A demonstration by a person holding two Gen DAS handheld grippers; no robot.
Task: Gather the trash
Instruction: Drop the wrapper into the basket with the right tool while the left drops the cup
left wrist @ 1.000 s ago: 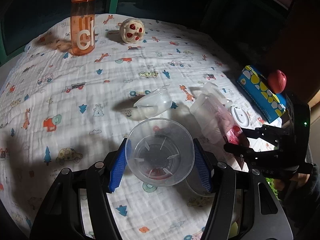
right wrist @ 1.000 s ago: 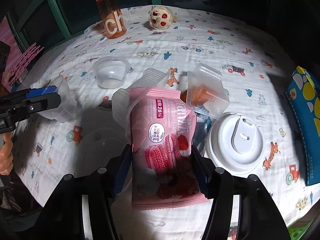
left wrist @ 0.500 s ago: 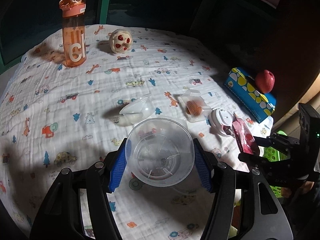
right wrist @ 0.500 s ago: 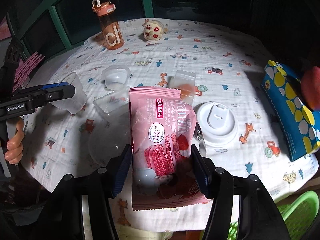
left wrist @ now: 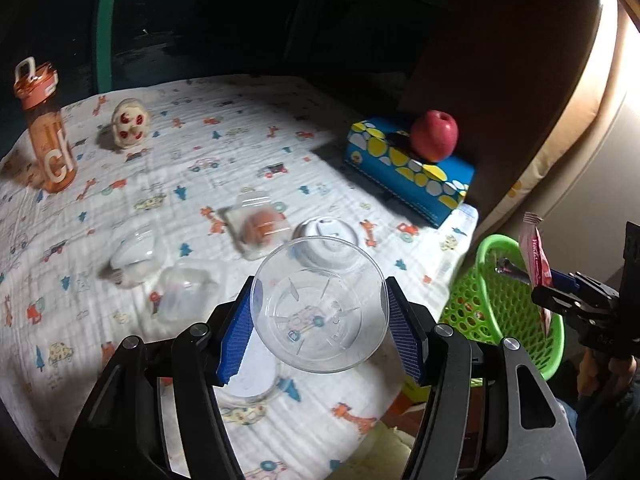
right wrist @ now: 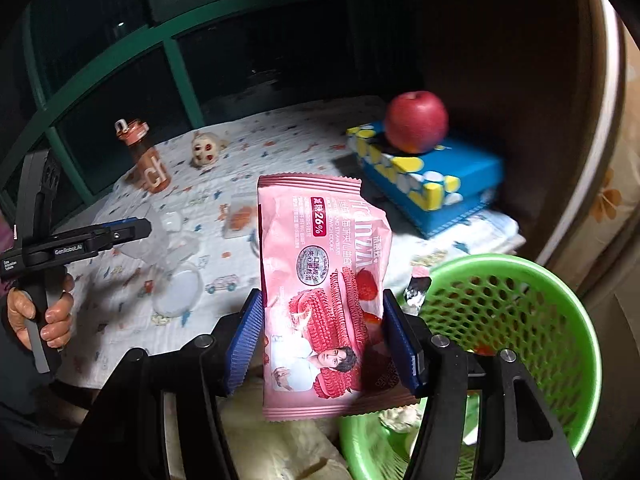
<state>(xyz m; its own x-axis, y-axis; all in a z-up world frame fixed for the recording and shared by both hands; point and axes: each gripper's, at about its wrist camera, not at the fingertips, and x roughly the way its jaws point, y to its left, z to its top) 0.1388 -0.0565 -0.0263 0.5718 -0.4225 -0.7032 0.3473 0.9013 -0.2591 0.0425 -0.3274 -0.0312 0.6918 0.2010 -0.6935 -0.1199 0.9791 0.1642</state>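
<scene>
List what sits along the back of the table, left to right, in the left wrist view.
Orange water bottle → strawberry-spotted bun toy → blue tissue box → red apple resting on that box.

The left gripper point(left wrist: 320, 334), black with blue ribbed pads point(left wrist: 237, 342), is closed around a clear plastic cup point(left wrist: 319, 304). The right gripper point(right wrist: 323, 344) clamps an upright pink snack wrapper point(right wrist: 324, 280). A bare left hand point(right wrist: 44, 314) grasps the left gripper's handle.
</scene>
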